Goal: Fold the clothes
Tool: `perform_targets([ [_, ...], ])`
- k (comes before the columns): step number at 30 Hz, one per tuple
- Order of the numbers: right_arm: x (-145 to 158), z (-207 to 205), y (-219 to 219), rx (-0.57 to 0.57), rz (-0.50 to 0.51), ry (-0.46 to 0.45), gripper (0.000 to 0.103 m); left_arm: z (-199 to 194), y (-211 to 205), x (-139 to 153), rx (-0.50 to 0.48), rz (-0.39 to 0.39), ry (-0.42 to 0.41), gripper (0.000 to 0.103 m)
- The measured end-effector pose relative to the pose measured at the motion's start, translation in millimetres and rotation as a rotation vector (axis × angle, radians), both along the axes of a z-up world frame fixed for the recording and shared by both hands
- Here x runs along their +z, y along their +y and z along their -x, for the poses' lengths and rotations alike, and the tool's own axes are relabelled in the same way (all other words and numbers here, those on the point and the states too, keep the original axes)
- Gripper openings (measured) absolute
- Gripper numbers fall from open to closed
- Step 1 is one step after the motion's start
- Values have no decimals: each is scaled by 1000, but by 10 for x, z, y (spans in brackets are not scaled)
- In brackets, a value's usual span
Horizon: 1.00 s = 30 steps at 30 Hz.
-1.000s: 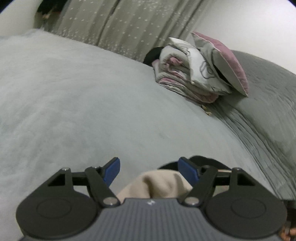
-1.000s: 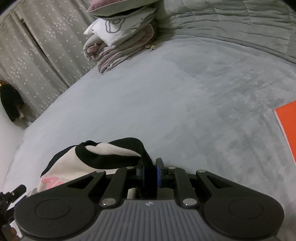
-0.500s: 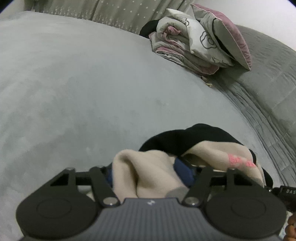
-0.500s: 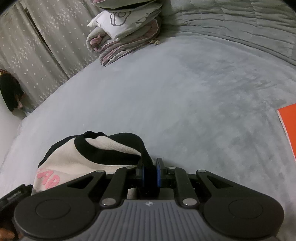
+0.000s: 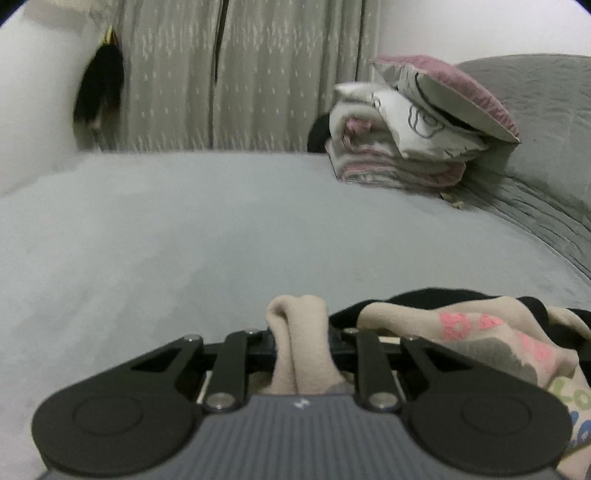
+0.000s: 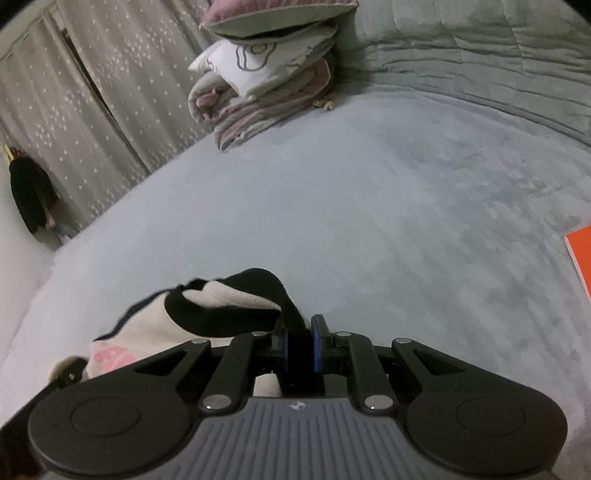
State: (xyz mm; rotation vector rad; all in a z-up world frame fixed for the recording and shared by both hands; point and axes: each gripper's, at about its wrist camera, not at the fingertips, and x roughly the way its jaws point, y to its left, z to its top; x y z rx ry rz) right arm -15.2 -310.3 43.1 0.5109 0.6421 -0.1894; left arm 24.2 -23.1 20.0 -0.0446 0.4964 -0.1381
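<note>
Both my left gripper (image 5: 300, 334) and right gripper (image 6: 300, 341) jaws clamp the bunched cream-and-black fleece garment (image 5: 461, 332) above the grey bed (image 6: 369, 221); no fold visible, stage unclear.

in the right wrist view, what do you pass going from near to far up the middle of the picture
right gripper shut on the black edge of the sweater → bare grey bed cover → pile of folded bedding → pillow on top of the pile

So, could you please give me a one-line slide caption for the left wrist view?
Left gripper shut on a cream and black garment above the grey bed.
</note>
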Motion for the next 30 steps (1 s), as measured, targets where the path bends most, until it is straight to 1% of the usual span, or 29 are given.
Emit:
perform_targets([
  [2, 31, -16, 30, -10, -6, -12, 14, 90, 41, 105, -11, 13, -25, 16],
  [5, 69, -53, 73, -32, 11, -26, 14, 294, 87, 252, -66, 25, -57, 16],
  [8, 84, -73, 81, -50, 33, -32, 14, 500, 116, 339, -149, 43, -46, 16],
  [10, 92, -77, 76, -61, 46, -35, 14, 640, 127, 364, -217, 50, -20, 16],
  [13, 98, -56, 18, -75, 55, -37, 14, 887, 87, 347, -336, 13, 5, 16],
  [15, 97, -48, -23, -86, 57, -35, 14, 1037, 27, 295, -427, -32, 30, 16],
  [17, 92, -49, -49, -92, 59, -31, 14, 1131, -35, 209, -497, -75, 64, 16],
  [20, 75, -74, -40, -79, 63, -21, 14, 1236, -74, 39, -564, -126, 113, 16],
  [22, 64, -91, -34, -71, 66, -14, 14, 1227, -73, -25, -583, -137, 131, 17],
  [23, 58, -99, -31, -67, 67, -10, 14, 1211, -54, -42, -590, -130, 139, 18],
  [25, 58, -117, 5, -56, 83, -7, 14, 1166, 25, -29, -597, -90, 155, 22],
  [27, 55, -126, 43, -52, 102, -3, 14, 1169, 106, 27, -602, -40, 166, 28],
  [29, 39, -134, 47, -54, 107, 5, 14, 1174, 214, 96, -611, 18, 167, 40],
  [30, 30, -137, 39, -56, 105, 9, 15, 1174, 279, 130, -612, 43, 161, 43],
])
